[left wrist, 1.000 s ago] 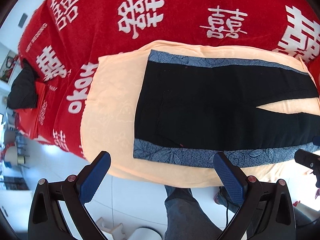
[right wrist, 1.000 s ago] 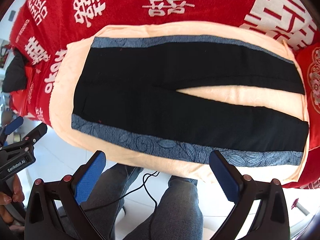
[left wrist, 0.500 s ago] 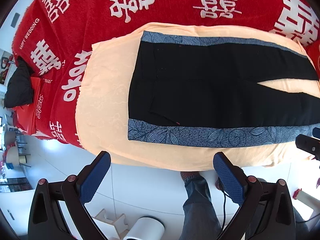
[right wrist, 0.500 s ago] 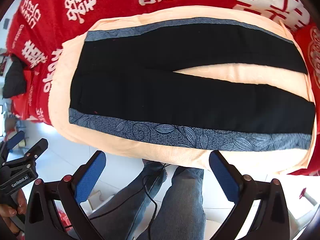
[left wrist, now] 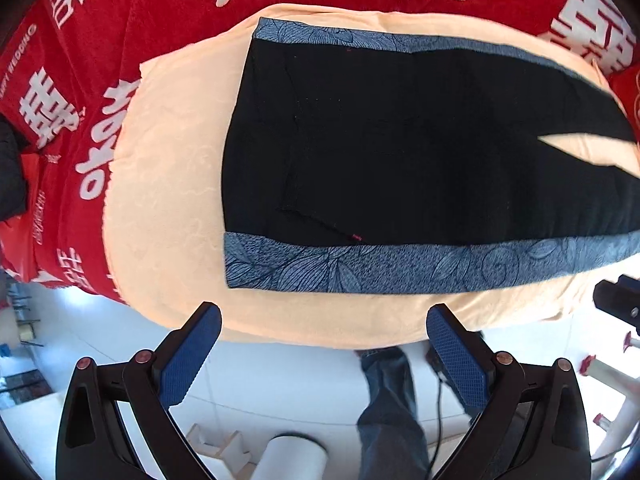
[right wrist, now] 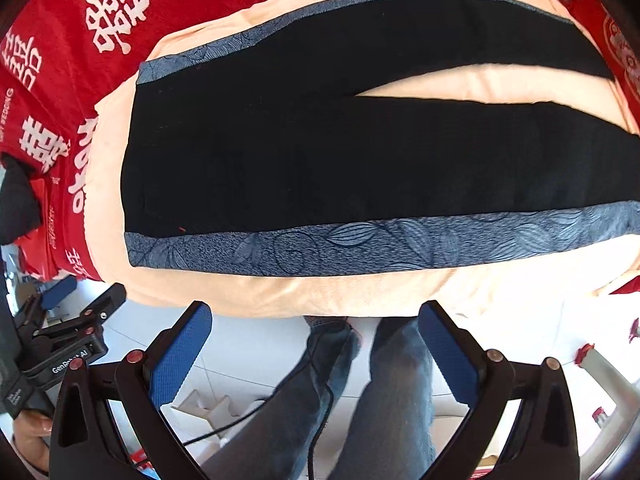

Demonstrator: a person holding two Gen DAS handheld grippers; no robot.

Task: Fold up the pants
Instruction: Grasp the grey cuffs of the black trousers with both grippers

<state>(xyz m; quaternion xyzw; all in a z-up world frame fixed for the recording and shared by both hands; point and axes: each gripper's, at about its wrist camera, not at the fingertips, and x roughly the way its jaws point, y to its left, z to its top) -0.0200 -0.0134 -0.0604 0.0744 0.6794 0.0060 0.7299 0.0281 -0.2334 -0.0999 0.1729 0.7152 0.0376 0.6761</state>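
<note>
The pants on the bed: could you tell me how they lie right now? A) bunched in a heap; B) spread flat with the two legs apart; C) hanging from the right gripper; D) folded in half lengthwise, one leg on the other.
B: the pants lie flat on the peach cloth, a wedge of cloth showing between the legs, and both grippers are clear of them with jaws open.

The pants lie flat and unfolded on a peach cloth — black fabric, with a blue-grey leaf-patterned stripe along each outer side. The 2 legs stretch rightward, a narrow wedge-shaped gap parting them; the waist end sits left.
</note>
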